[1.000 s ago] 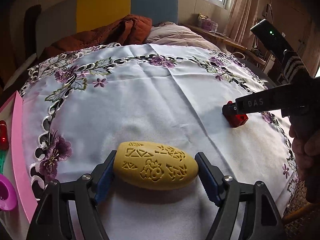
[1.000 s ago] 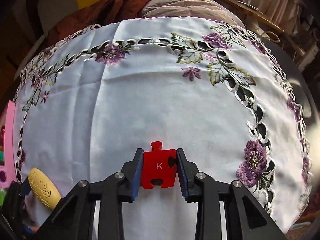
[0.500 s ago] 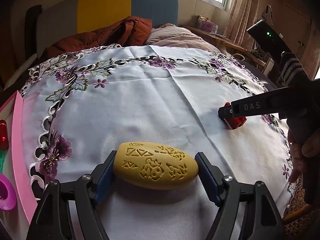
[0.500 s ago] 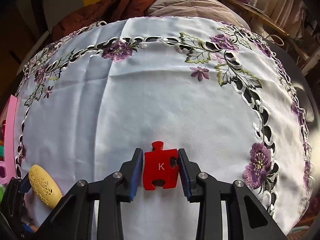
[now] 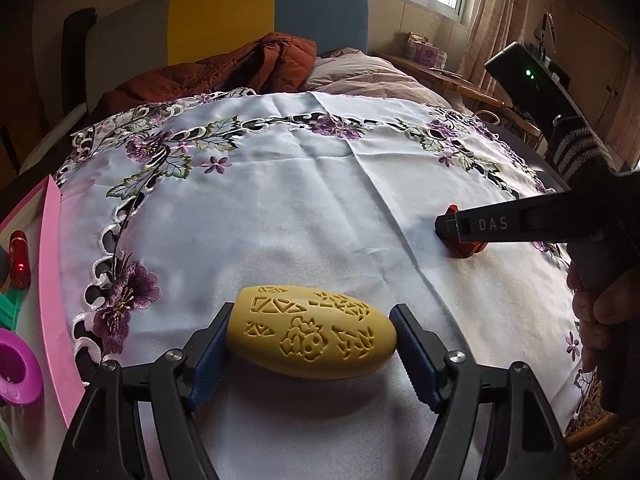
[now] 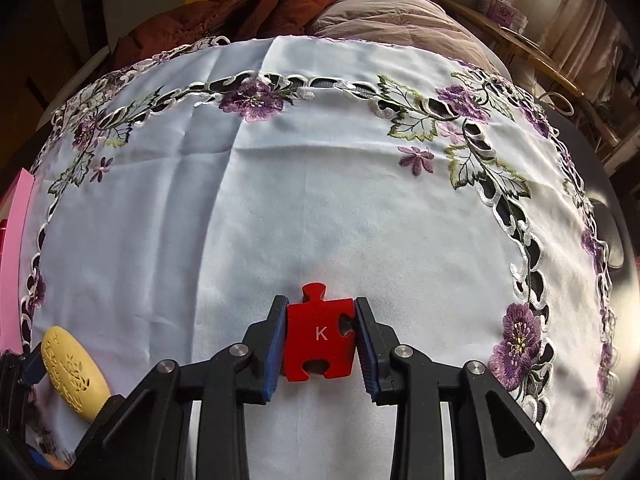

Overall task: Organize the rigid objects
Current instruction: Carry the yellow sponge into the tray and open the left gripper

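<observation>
My left gripper (image 5: 311, 350) is shut on a yellow egg-shaped piece with carved patterns (image 5: 310, 336), held by its two ends just above the white embroidered tablecloth (image 5: 280, 208). The yellow piece also shows in the right wrist view (image 6: 74, 372) at the lower left. My right gripper (image 6: 320, 340) is shut on a red puzzle piece marked K (image 6: 320, 338), low over the cloth. In the left wrist view the right gripper (image 5: 460, 232) is at the right, with the red piece (image 5: 468, 246) partly hidden behind its finger.
A pink tray (image 5: 52, 280) with small toys, among them a purple ring (image 5: 16, 368) and a red piece (image 5: 18, 254), lies at the table's left edge. A bed with a brown quilt (image 5: 224, 68) stands behind the table. A wooden side table (image 5: 452, 76) is far right.
Both grippers keep their hold. Both views have tilted up slightly, showing more of the room behind; the right gripper with the red piece has shifted a little left in the left wrist view.
</observation>
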### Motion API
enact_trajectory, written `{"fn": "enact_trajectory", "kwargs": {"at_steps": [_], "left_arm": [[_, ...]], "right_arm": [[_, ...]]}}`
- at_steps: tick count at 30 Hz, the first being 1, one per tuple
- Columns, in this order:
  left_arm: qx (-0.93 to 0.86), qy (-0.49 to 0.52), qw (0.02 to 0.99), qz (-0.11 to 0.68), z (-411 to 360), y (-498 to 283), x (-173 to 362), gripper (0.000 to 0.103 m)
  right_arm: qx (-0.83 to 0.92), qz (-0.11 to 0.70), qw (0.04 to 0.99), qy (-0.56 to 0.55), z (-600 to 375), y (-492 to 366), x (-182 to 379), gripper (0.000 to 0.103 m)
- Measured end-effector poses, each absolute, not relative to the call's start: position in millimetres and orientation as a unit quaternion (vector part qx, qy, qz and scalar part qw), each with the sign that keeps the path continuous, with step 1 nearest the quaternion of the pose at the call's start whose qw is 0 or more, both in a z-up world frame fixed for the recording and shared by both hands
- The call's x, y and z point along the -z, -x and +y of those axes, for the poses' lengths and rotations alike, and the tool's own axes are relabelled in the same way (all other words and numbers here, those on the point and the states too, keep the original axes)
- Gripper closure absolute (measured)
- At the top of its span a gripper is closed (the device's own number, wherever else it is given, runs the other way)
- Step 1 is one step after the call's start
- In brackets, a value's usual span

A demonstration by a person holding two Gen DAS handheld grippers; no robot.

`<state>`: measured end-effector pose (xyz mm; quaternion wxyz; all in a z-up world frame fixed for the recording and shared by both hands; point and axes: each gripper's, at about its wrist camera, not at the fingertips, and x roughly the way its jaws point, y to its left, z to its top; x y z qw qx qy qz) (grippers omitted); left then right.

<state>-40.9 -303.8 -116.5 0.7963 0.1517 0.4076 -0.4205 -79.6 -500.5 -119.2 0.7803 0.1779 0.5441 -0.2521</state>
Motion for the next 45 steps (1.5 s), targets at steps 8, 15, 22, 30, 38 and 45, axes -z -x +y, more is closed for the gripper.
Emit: {"fn": "enact_trajectory", "kwargs": {"at_steps": [8,15,22,30,38,45], "left_arm": [[0.420,-0.130,0.803,0.403,-293,40,102,0.026],[0.421,-0.111,0.815,0.384,-278,42,70,0.026],[0.402,-0.086,0.830,0.376,-251,32,45,0.026],[0.370,-0.066,0.847,0.375,-216,18,35,0.026],[0.338,-0.044,0.856,0.390,-178,1,36,0.026],[0.308,-0.004,0.858,0.411,-123,-19,37,0.026]], "right_arm": [[0.251,0.545,0.786,-0.148,-494,77,119,0.069],[0.250,0.546,0.789,-0.127,-489,75,118,0.069],[0.250,0.547,0.790,-0.115,-487,75,117,0.069],[0.250,0.551,0.790,-0.100,-484,74,116,0.070],[0.250,0.552,0.790,-0.090,-483,75,116,0.070],[0.249,0.553,0.790,-0.085,-482,76,115,0.070]]}}
